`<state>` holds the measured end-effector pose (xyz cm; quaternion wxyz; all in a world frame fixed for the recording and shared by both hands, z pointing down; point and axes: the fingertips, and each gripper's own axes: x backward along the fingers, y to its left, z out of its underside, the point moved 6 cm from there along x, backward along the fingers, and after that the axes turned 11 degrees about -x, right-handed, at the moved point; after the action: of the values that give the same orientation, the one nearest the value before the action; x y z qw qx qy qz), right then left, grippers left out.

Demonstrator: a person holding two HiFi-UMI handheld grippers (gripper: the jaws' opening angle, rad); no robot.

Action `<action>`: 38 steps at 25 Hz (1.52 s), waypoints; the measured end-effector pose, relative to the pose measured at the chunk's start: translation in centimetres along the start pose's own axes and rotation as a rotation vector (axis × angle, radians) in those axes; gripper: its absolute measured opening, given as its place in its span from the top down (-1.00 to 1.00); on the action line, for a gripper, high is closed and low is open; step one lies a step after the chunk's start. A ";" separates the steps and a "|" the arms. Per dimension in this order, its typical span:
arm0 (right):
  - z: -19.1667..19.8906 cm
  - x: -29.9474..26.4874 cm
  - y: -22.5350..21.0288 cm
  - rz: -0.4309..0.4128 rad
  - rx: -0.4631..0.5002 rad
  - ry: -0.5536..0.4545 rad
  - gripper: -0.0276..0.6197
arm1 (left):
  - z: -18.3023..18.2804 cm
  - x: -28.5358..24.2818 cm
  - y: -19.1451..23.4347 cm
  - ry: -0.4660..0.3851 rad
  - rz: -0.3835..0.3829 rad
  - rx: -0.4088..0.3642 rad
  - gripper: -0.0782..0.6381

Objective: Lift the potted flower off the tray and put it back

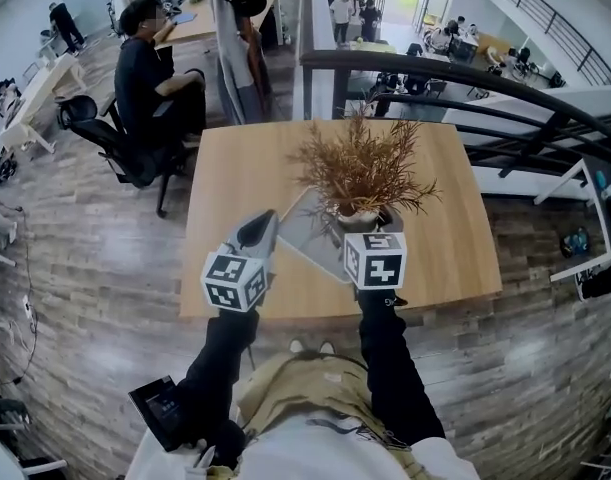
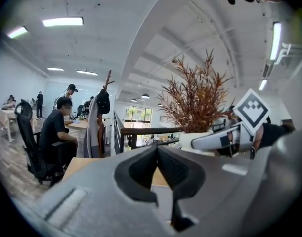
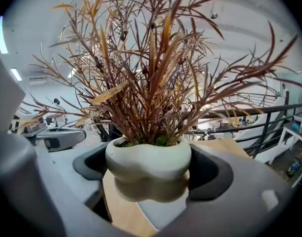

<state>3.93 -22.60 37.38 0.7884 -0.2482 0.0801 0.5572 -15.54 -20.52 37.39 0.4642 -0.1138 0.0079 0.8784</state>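
The potted flower (image 1: pixel 360 168) has dry brown stems in a pale lumpy pot (image 3: pixel 148 164). My right gripper (image 1: pixel 370 223) is shut on the pot, one dark pad on each side, and the pot looks held slightly above the grey tray (image 1: pixel 307 236). Under the pot I see the tray (image 3: pixel 163 214) and bare wood. My left gripper (image 1: pixel 260 230) hovers over the tray's left edge, its jaws pressed together with nothing in them (image 2: pixel 157 154). From the left gripper view the flower (image 2: pixel 197 100) and my right gripper (image 2: pixel 225 137) stand to the right.
The tray lies on a wooden table (image 1: pixel 235 168). A seated person (image 1: pixel 150 78) on an office chair is beyond the table's far left corner, beside a coat rack (image 1: pixel 240 38). A dark curved railing (image 1: pixel 465 78) runs behind and to the right.
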 end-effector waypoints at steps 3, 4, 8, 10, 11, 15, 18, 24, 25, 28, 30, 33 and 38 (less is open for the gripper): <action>-1.3 0.5 0.2 -0.008 0.016 -0.035 -0.60 | -1.2 0.1 0.5 -0.030 -0.020 -0.009 0.78; -1.7 0.6 0.2 -0.011 0.021 -0.042 -0.60 | -1.5 0.0 0.6 -0.037 -0.024 -0.012 0.78; -2.8 1.2 0.4 -0.021 0.037 -0.057 -0.60 | -2.7 -0.2 0.4 -0.052 -0.037 -0.023 0.78; -3.2 1.5 0.5 -0.024 0.042 -0.065 -0.60 | -3.2 -0.1 0.4 -0.054 -0.038 -0.026 0.78; -3.3 1.7 0.6 -0.025 0.044 -0.070 -0.60 | -3.3 -0.1 0.4 -0.053 -0.036 -0.028 0.78; -3.8 2.0 0.8 -0.029 0.057 -0.091 -0.60 | -3.8 -0.2 0.6 -0.065 -0.027 -0.040 0.78; -4.4 2.2 0.3 -0.028 0.061 -0.101 -0.60 | -4.4 -0.6 0.3 -0.071 -0.026 -0.051 0.78; -5.4 2.8 -0.3 -0.033 0.070 -0.102 -0.60 | -5.6 -1.1 -0.1 -0.071 -0.027 -0.051 0.78; -5.4 2.8 -0.3 -0.034 0.071 -0.102 -0.60 | -5.6 -1.2 -0.2 -0.069 -0.027 -0.053 0.78; -5.4 2.9 -0.2 -0.036 0.075 -0.102 -0.60 | -5.6 -1.2 -0.3 -0.066 -0.028 -0.052 0.78; -5.4 2.8 -0.2 -0.037 0.077 -0.103 -0.60 | -5.5 -1.2 -0.3 -0.067 -0.027 -0.049 0.78; -5.2 2.8 -0.1 -0.039 0.076 -0.105 -0.60 | -5.5 -1.1 -0.2 -0.066 -0.026 -0.047 0.78; -5.3 2.9 -0.1 -0.043 0.073 -0.104 -0.60 | -5.7 -1.3 -0.3 -0.064 -0.020 -0.045 0.78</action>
<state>5.85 -22.70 31.68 0.8116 -0.1917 0.0540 0.5491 -13.54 -22.06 32.16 0.4704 -0.0962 -0.0277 0.8767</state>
